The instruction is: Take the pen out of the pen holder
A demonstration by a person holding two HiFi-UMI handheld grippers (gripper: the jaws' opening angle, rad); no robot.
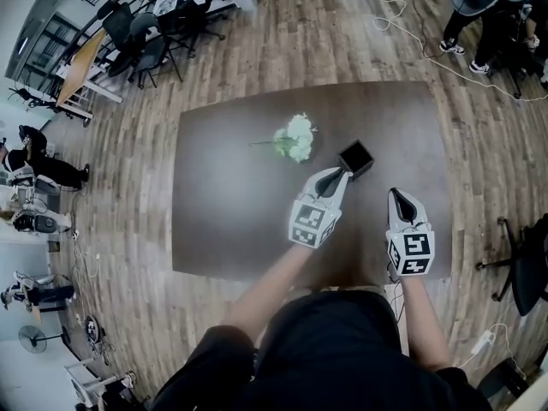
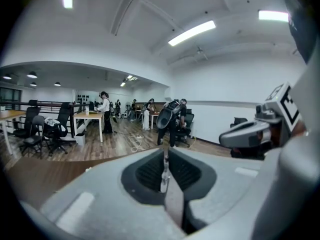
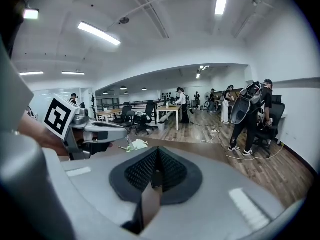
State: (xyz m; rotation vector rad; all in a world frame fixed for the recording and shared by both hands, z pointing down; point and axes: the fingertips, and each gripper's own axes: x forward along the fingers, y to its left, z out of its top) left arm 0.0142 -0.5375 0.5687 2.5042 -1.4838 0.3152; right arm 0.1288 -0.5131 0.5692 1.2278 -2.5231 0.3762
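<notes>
Left claw (image 2: 165, 156) has the pen (image 2: 163, 176). Surface (image 1: 223, 212) is dark brown and carries a black holder (image 1: 355, 158) and white flowers (image 1: 296, 137). Open office around it: wood floor (image 1: 342, 32), chairs (image 1: 145, 50), people (image 1: 488, 15). Left claw is nearly closed, pads pinching the thin pen upright, tip just beside the holder. Right claw (image 3: 157, 164) is closed and empty, over the surface.

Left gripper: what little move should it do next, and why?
Probably carry the pen sideways, away from the pen holder, then set it on the bare table. The left gripper has its jaws pinched on a thin pen. In the head view its tip sits right beside the pen holder, so the pen seems to be out.
</notes>
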